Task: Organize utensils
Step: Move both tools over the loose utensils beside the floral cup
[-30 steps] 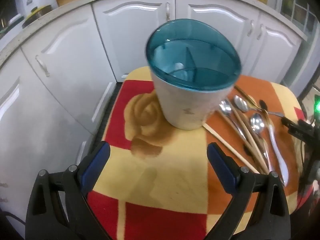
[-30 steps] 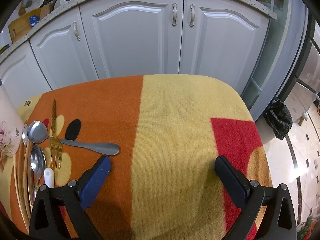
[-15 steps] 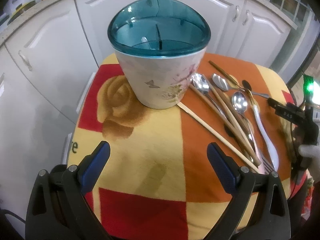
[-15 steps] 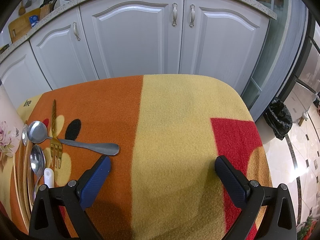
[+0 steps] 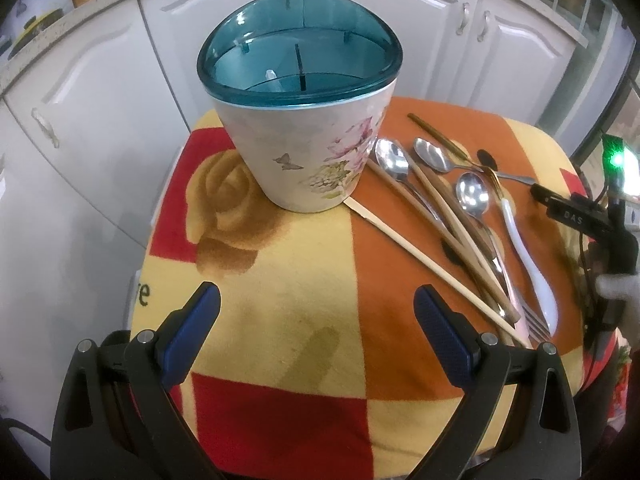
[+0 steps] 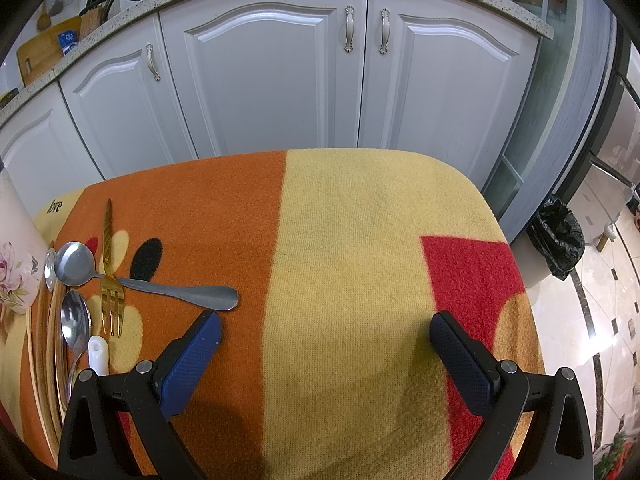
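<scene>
Now, left tongs (image 5: 316,312) wide open, empty, right tongs (image 6: 325,334) ditto

Both wrist views look down (closely), sharing the spoons (image 5: 472,196).

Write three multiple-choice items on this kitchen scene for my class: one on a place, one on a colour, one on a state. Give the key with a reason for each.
1. Where do the spoons lie?
A. inside the holder
B. on the cloth right of the holder
C. on the counter

2. What colour is the holder's rim?
A. teal
B. red
C. white

3. How is the left gripper?
A. shut on a fork
B. shut, empty
C. open, empty

Key: B, they rest on the cloth beside the utensil holder; A, a translucent teal band; C, fingers wide apart, nothing between.
</scene>
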`<action>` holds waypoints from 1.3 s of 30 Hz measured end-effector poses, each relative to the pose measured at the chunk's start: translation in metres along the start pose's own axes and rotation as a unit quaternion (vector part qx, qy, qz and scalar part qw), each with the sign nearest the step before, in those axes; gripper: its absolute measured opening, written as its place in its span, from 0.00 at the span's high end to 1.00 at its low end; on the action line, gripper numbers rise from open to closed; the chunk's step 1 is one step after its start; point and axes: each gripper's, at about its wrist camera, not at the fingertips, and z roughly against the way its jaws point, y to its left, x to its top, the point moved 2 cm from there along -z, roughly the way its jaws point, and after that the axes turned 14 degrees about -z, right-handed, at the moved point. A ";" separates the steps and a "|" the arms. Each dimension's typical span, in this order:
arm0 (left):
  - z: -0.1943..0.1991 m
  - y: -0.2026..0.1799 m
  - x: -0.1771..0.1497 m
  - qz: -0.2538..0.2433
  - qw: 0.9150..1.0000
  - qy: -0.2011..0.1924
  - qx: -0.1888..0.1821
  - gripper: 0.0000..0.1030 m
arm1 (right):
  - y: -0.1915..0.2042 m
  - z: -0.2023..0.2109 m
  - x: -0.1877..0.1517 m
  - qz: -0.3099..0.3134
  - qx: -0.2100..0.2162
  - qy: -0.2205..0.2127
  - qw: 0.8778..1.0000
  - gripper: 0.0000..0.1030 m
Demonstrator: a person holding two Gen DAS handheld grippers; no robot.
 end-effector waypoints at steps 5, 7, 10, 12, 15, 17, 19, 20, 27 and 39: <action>0.005 -0.004 -0.001 -0.006 1.000 -0.002 -0.004 0.11 | 0.001 0.003 0.000 -0.003 -0.005 0.025 1.000 0.00; 0.008 -0.005 -0.001 -0.009 1.000 -0.005 0.002 0.11 | 0.001 0.006 -0.002 -0.002 -0.003 0.037 0.999 0.00; 0.017 -0.004 0.004 -0.006 1.000 -0.018 0.006 0.11 | 0.004 0.022 -0.009 0.007 -0.007 0.027 1.000 0.03; 0.025 -0.004 0.008 -0.002 0.999 -0.033 0.009 0.11 | 0.009 0.039 -0.013 0.016 -0.008 0.012 1.000 0.03; 0.035 -0.003 0.018 0.004 0.998 -0.055 0.008 0.11 | 0.021 0.075 -0.015 0.032 -0.005 -0.021 0.999 0.03; 0.041 -0.005 0.025 0.003 0.998 -0.067 0.004 0.11 | 0.031 0.098 -0.013 0.044 -0.001 -0.045 0.998 0.03; 0.046 -0.007 0.031 0.001 0.997 -0.075 0.005 0.11 | 0.039 0.118 -0.012 0.050 -0.005 -0.063 0.997 0.03; 0.049 -0.010 0.034 0.000 0.997 -0.078 0.006 0.11 | 0.042 0.126 -0.010 0.050 -0.005 -0.070 0.996 0.03; 0.065 -0.019 0.041 -0.004 0.996 -0.093 0.003 0.11 | 0.051 0.155 -0.008 0.038 -0.014 -0.087 0.995 0.03; 0.074 -0.022 0.039 -0.008 0.995 -0.103 -0.002 0.11 | 0.053 0.165 -0.010 0.053 -0.016 -0.092 0.994 0.03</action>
